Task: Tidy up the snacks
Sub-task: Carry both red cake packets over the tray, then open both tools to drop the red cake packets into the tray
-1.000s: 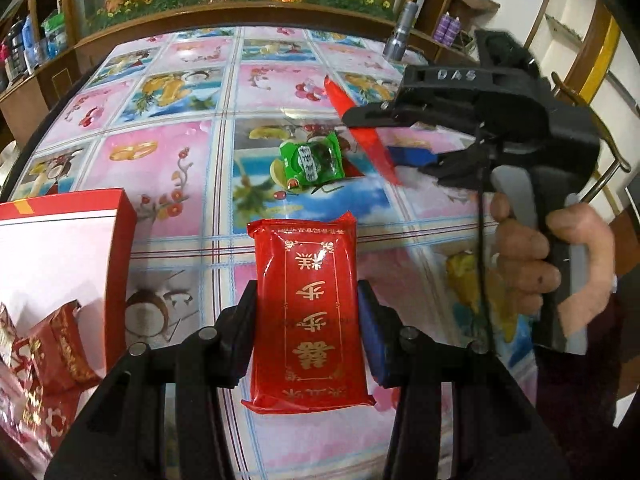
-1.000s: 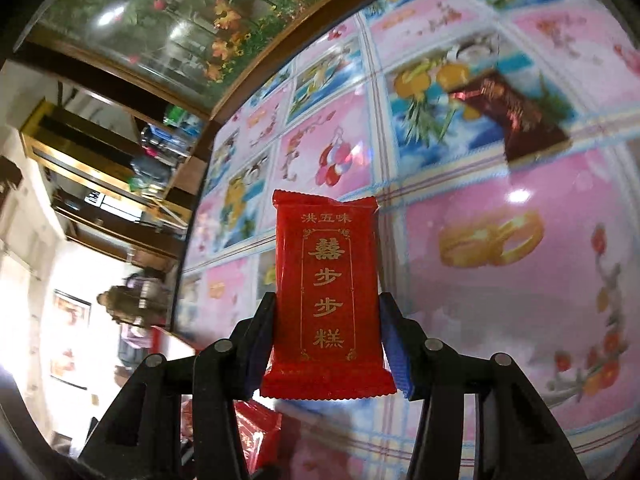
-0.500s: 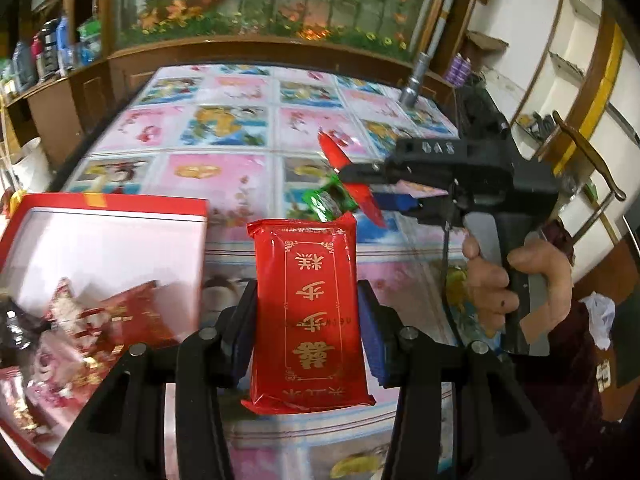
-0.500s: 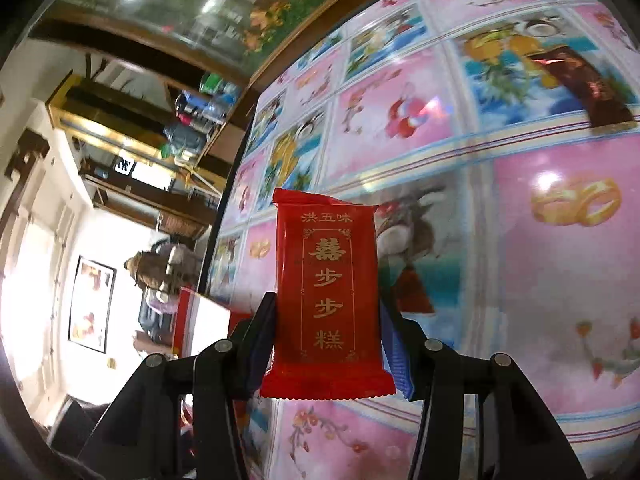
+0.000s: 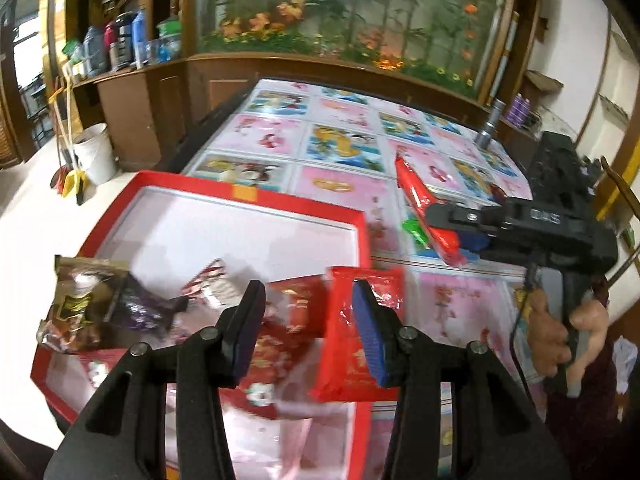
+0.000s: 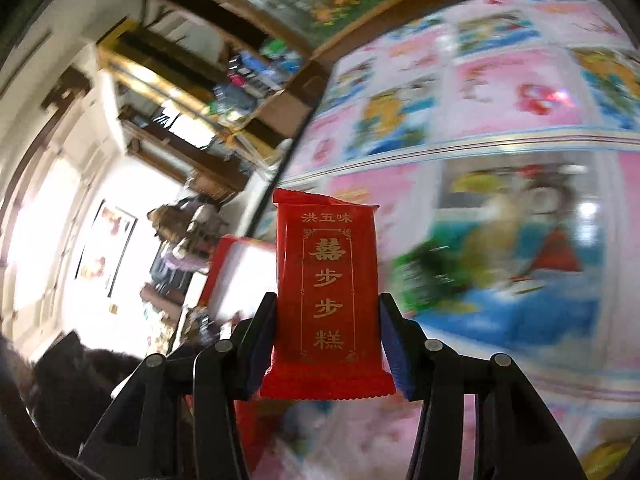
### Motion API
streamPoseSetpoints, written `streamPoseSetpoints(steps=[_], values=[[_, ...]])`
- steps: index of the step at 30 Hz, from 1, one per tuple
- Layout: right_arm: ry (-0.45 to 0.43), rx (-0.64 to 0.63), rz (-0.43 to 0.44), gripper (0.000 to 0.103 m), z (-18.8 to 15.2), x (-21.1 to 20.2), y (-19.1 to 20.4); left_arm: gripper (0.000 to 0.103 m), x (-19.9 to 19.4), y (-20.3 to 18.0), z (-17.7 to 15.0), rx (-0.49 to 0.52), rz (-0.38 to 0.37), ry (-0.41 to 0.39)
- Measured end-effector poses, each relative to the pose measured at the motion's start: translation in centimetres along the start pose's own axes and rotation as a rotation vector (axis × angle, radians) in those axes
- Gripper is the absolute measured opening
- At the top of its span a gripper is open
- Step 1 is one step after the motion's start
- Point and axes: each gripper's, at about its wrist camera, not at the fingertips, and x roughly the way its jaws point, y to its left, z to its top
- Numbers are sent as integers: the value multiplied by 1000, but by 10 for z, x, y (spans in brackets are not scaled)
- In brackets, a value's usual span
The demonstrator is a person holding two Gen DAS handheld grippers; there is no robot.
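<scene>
Left fingers (image 5: 248, 320) spread, red packet (image 5: 348, 344) beside them; right fingers (image 6: 390, 340) clamp another packet (image 6: 326, 300).

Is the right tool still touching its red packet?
Touching. The right wrist view shows the right tool with both pads pressed against the sides of the upright red packet, holding it clear of the table.

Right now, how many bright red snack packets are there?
2. One packet is clamped in the right gripper; one packet lies over the red box's right rim. More may hide inside.
</scene>
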Motion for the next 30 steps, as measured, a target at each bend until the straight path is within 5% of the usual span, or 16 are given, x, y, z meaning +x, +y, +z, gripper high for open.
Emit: streamPoseSetpoints(steps=[10,24,30], values=[[0,-14,88,50,-10,23,29,44,2,3,-8,-1,-1,9],[190,-80,135,56,-36,87,74,44,-1,35,-18,-65,151,-1],[98,-41,163,63,-24,65,58,45,5,37,-21,-85,161,19]])
